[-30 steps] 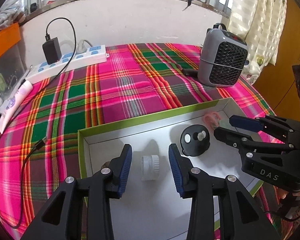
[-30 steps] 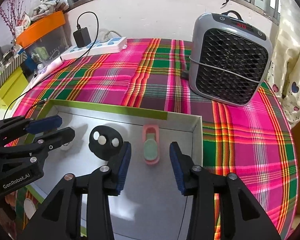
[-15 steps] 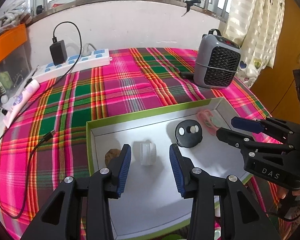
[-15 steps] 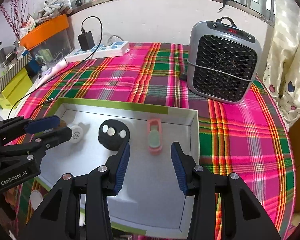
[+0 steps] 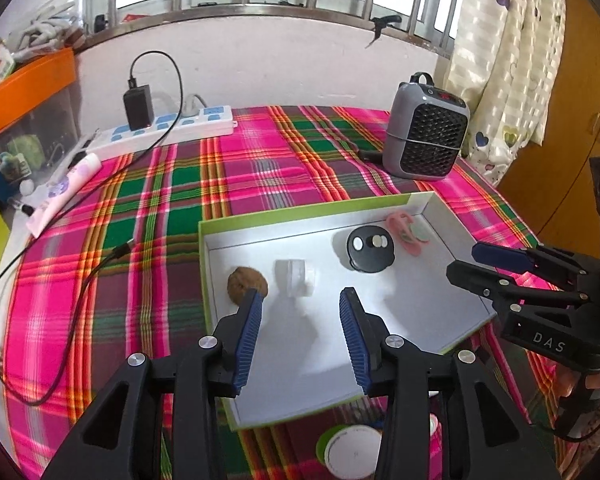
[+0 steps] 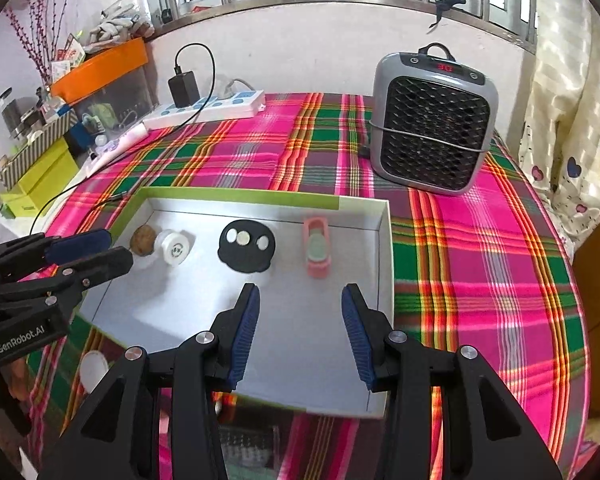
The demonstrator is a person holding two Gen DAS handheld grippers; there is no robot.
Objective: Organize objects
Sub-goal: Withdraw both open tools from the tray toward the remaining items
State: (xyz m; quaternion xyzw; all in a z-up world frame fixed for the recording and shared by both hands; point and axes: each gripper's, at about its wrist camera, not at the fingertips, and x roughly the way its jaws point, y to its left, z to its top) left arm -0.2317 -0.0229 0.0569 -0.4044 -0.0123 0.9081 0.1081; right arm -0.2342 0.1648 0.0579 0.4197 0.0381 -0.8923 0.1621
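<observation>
Tongs (image 5: 300, 304) empty; tray (image 5: 440, 332) holds walnut (image 5: 242, 282).

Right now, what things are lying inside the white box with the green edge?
Four things lie in the box: a brown nut-like ball, a white spool, a black disc bearing three pale buttons, and a pink holder. The near floor is partly covered by both grippers.
</observation>
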